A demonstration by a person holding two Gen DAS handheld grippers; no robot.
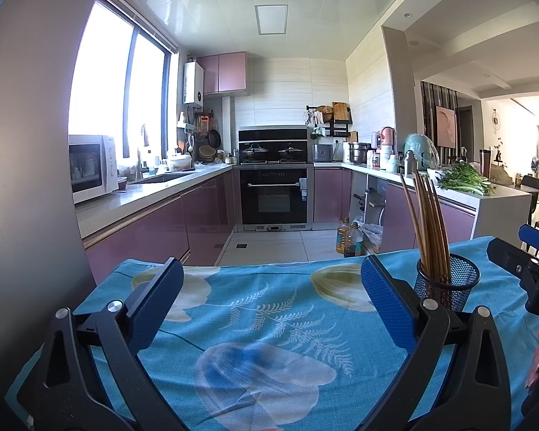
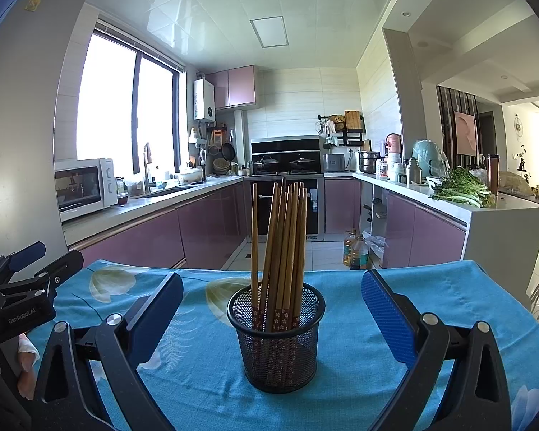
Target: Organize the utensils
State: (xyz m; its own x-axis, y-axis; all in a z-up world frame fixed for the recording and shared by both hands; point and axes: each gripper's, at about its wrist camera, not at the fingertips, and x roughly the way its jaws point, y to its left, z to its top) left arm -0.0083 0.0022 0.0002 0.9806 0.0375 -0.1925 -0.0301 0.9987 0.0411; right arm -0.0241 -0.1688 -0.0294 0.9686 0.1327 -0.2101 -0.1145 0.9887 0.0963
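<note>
Up front, a blue tablecloth [image 2: 431, 287] printed with pale flowers and fern leaves, covering the table toward 6 o'clock. Beyond it, toward 12 o'clock, a black oven [image 2: 287, 208] set between pink cabinets [image 2: 212, 222], two lidded pots [image 2: 266, 161] on the stove above, and a white water heater [image 2: 203, 100] high on the wall. At 9 o'clock a white microwave [image 2: 84, 186] on the counter beside the sink and big window [image 2: 125, 107]; at 3 o'clock leafy greens [image 2: 463, 188] on the white counter, with two oil bottles [image 2: 355, 248] on the floor below.
</note>
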